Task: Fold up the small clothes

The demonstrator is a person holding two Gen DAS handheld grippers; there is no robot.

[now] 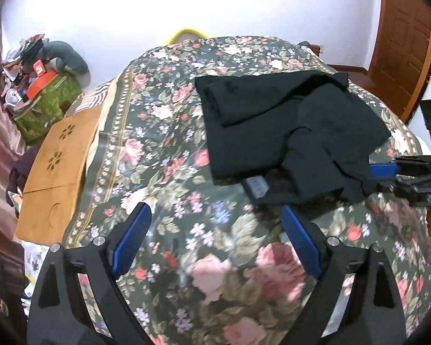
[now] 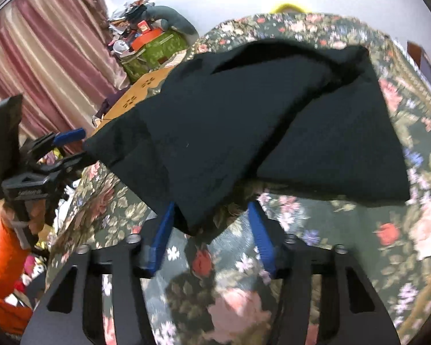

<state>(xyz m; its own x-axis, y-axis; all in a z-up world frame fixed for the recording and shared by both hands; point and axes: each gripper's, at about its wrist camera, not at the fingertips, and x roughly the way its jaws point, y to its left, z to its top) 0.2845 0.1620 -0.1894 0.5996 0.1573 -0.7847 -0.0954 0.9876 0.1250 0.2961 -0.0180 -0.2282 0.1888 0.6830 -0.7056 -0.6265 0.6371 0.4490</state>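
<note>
Left gripper (image 1: 215,235), spread, hovers over the bed (image 1: 163,155). Right gripper (image 2: 212,224), spread, straddles the black garment (image 2: 244,132); a shallow pinch may slip

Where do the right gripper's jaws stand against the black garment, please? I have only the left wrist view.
Observer: On the right wrist view, the right gripper has its jaws apart. The near corner of the black garment hangs between them, not clamped.
Operator: Does that corner lie flat?
Observer: Not quite. Just right of it the edge seems to arch off the floral bedspread, with a shadowed gap beneath.
Operator: How does my left gripper look from there?
Observer: The left gripper shows side-on, its tips right at the garment's left corner. I cannot tell whether they touch. An orange sleeve shows behind it.
</note>
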